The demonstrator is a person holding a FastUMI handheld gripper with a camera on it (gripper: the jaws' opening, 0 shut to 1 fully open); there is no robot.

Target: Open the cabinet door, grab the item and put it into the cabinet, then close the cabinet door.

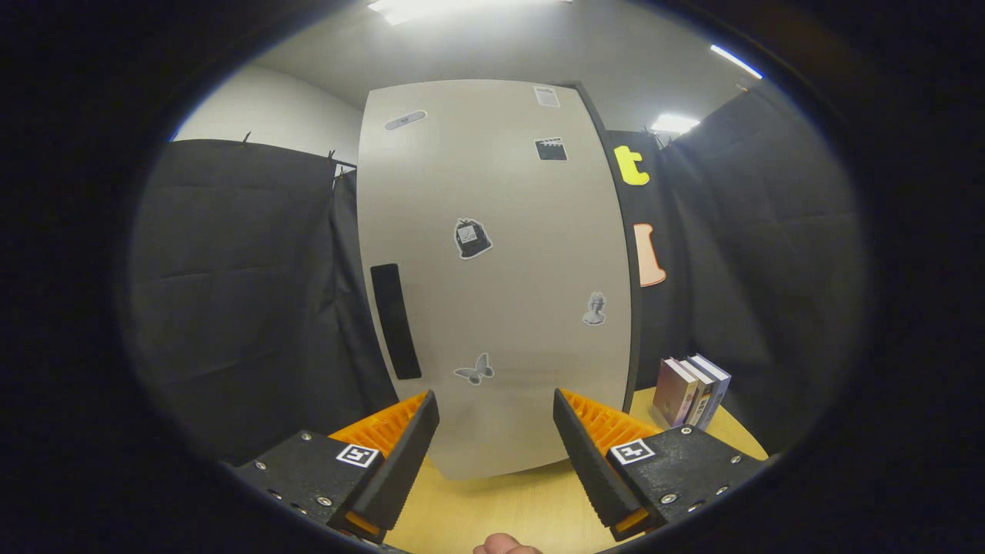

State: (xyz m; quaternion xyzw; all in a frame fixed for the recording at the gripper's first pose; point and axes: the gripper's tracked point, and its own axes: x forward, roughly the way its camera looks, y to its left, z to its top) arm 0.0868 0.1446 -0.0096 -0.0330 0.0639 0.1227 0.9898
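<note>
My gripper (496, 438) faces the closed cabinet door (508, 254), fingers spread, empty.
I'd hook the handle (395, 321) at ten o'clock, then swing outward.

Light wooden surface (500, 508) runs under and ahead of the hand-held gripper (496, 419), whose fingers are spread apart with nothing between them. Tall grey cabinet (492, 269) stands on the surface just ahead of the fingers, door closed. A few books (691, 391) stand upright on the surface, beyond the right finger, beside the cabinet's right side.
</note>
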